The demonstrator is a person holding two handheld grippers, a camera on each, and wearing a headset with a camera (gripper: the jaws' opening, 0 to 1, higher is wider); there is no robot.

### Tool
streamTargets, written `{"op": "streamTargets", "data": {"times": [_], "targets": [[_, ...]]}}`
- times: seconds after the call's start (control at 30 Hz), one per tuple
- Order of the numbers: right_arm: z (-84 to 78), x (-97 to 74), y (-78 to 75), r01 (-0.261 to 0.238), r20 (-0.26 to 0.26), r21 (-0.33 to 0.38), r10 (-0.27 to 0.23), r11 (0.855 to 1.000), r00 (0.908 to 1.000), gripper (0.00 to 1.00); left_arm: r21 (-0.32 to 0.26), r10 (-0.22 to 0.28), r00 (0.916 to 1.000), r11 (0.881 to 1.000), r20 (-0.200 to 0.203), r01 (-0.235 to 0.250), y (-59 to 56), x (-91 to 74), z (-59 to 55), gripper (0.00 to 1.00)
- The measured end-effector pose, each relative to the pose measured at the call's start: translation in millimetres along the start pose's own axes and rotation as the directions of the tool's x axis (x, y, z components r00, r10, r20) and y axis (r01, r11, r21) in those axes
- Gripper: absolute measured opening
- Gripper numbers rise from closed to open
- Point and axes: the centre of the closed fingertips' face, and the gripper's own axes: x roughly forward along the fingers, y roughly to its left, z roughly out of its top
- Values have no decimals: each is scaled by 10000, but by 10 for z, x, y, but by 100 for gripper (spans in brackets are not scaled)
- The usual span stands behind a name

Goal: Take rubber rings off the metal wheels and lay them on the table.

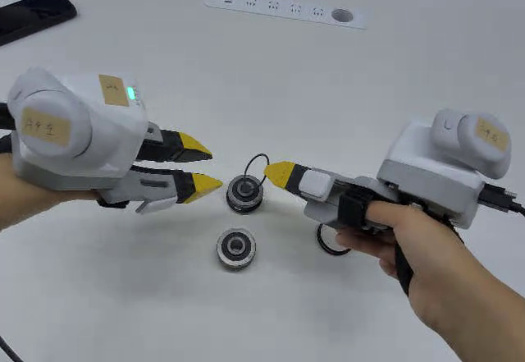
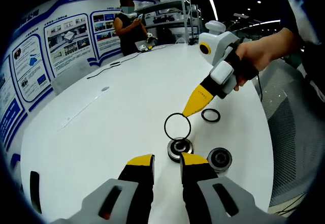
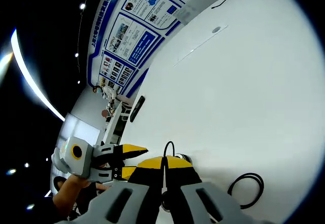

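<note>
Nearest, right gripper [image 1: 279, 173] clamped on rubber ring [image 1: 256, 162] to draw it off metal wheel [image 1: 244, 193]; left gripper [image 1: 203, 165], jaws narrowly apart, beside wheel, likely to steady it.

Wheels: two, one wheel [image 1: 244, 193] at centre, one wheel [image 1: 236, 248] below it. Rings: two, one ring [image 1: 257, 156] above centre, one ring [image 1: 326, 249] lower right. Grippers: two, left gripper [image 1: 212, 165], right gripper [image 1: 275, 173]. Power strip [image 1: 283, 6]: one, top. Phone [image 1: 33, 13]: one, upper left.

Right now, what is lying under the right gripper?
A loose rubber ring on the table, partly covered by the right gripper and hand in the head view. It pinches a second ring.
</note>
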Motion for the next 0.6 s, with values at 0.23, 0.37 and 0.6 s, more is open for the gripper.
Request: {"op": "streamTargets", "data": {"times": [0.23,0.37,0.6], "targets": [[-16,-235,-176,442,265,330,-451,9985,9986,2,-265,121,9999,9996,107,-118,-14,-4,28,20],[-71,-374,-305,756,349,544,-775,9957,9964,2,-234,119,9999,9997,93,-117,-3,-7,16,20],[-221,-634,-619,1419,396,1125,-1471,9835,9883,2,-341,108,9996,9994,251,-99,-15,8,70,19]]}}
